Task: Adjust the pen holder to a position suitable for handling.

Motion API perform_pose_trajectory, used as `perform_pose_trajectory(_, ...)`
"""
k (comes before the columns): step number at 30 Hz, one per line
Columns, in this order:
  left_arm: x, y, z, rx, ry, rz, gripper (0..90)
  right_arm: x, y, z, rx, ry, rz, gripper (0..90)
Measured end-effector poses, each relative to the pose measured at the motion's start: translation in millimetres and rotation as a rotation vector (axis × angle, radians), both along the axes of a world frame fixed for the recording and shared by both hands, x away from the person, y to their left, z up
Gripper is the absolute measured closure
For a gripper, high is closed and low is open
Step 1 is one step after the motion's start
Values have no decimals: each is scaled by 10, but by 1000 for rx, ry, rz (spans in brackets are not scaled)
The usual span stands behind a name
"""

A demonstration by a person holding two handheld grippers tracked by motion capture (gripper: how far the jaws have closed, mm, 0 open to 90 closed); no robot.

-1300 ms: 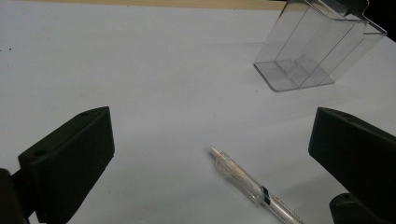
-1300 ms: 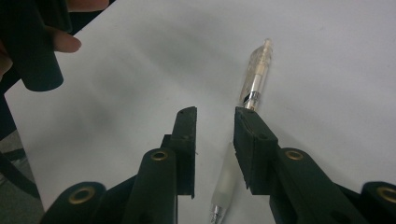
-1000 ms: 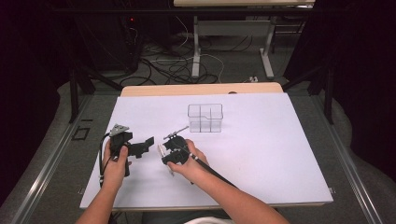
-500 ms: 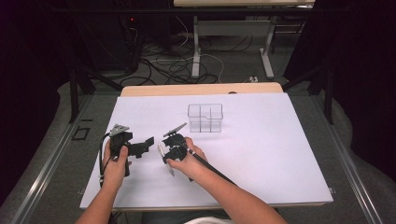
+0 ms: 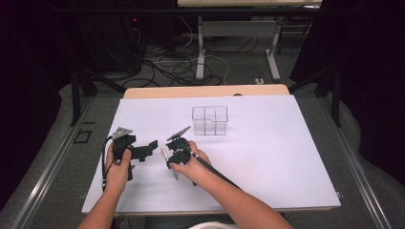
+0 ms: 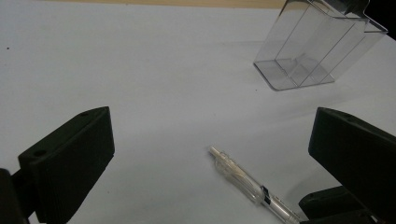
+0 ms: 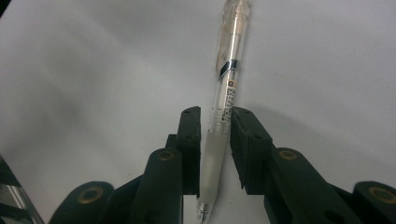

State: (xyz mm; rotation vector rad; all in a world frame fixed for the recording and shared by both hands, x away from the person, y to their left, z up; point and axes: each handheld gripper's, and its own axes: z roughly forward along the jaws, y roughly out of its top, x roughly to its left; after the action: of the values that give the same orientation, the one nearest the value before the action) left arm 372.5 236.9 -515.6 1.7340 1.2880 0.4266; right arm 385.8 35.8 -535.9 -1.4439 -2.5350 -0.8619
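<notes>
Pen (image 7: 226, 95) is between the 2 jaws of my right gripper (image 7: 215, 135). It is a see-through pen with a frosted grip. The jaws are pulled in close on that grip, 1 on each side, so I am grasping the pen. Its far end points away from me over the white desk (image 7: 93, 70).

From above, my right gripper (image 5: 173, 160) sits near the middle of the desk, closer to the near edge, and the pen (image 5: 167, 160) sticks out from it.

My left gripper (image 5: 143, 150) is just beside it, toward the left edge. Its 2 jaws stand wide apart with nothing in them. Through them I see the pen (image 6: 247, 184) lying low over the desk.

A clear box (image 5: 210, 120) with small compartments stands farther back, toward the far edge, well apart from both grippers.
</notes>
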Motion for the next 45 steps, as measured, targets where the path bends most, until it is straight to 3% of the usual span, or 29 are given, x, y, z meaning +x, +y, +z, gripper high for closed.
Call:
perform_pose_trajectory(2,1,0,-2,0,-1,2,4,7,5,0,-28,27,9,733)
perform_pose_trajectory(3,0,0,-2,0,-1,2,4,6,17,-33,-4,10,0,733)
perform_pose_trajectory(5,0,-1,-2,0,-1,1,4,5,27,-49,-9,17,-3,738)
perform_pose_trajectory(6,1,-1,-2,1,-1,1,4,8,26,-40,-39,30,5,747)
perform_pose_trajectory(7,1,-2,-2,1,0,1,4,5,34,-60,-17,13,-5,757)
perform_pose_trajectory(8,0,-1,-2,1,1,1,4,12,23,-38,-47,29,6,762)
perform_pose_trajectory(9,0,-3,-3,1,2,1,3,20,19,-40,-46,37,11,766)
perform_pose_trajectory(11,0,-4,-3,2,1,0,4,16,26,-64,-12,28,-22,775)
perform_pose_trajectory(21,2,-4,-3,2,0,0,4,15,35,-68,5,76,-56,795)
perform_pose_trajectory(29,1,-2,-3,3,-1,2,4,26,21,-78,20,75,-60,796)
perform_pose_trajectory(36,-3,8,5,6,-5,0,4,30,-24,-66,20,77,-38,796)
perform_pose_trajectory(41,-8,8,10,3,-8,4,4,13,-75,-3,37,29,-14,796)
perform_pose_trajectory(43,-13,15,15,3,-10,10,4,17,-99,37,22,22,7,796)
perform_pose_trajectory(44,-16,27,22,4,-8,7,4,18,-113,38,32,-5,19,796)
perform_pose_trajectory(45,-16,32,21,1,-13,16,4,21,-149,104,-27,28,47,796)
